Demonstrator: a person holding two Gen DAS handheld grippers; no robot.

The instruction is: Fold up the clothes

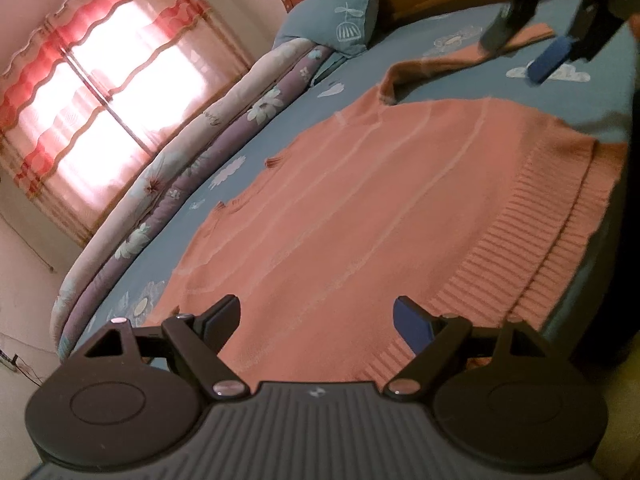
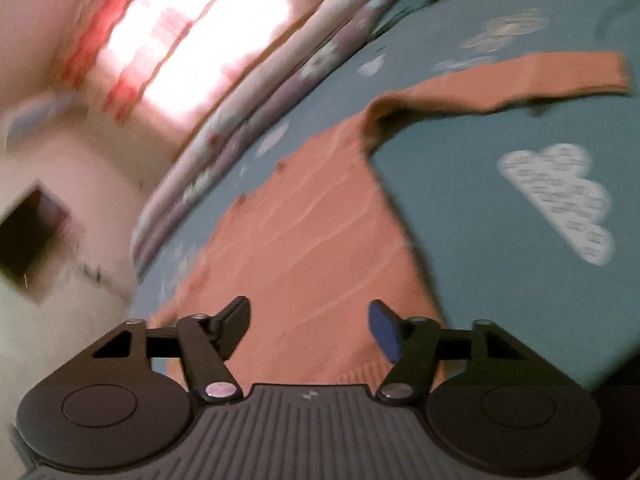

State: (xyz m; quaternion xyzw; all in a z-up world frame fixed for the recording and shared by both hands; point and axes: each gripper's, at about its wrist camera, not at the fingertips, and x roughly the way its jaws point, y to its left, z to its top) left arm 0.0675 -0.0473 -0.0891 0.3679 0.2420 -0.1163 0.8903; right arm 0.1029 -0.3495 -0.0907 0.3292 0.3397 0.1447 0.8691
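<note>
Blue bedsheet (image 1: 460, 80) with white clouds covers the bed, under a red-striped curtain (image 1: 80, 92). Ahead of the left gripper (image 1: 316, 320), whose fingers (image 1: 412, 322) are spread and empty, an orange sweater (image 1: 360, 208) lies flat. Beyond the right gripper (image 2: 310, 322), its fingers (image 2: 384, 330) apart with nothing between, the sleeve (image 2: 520, 80) stretches out sideways.
</note>
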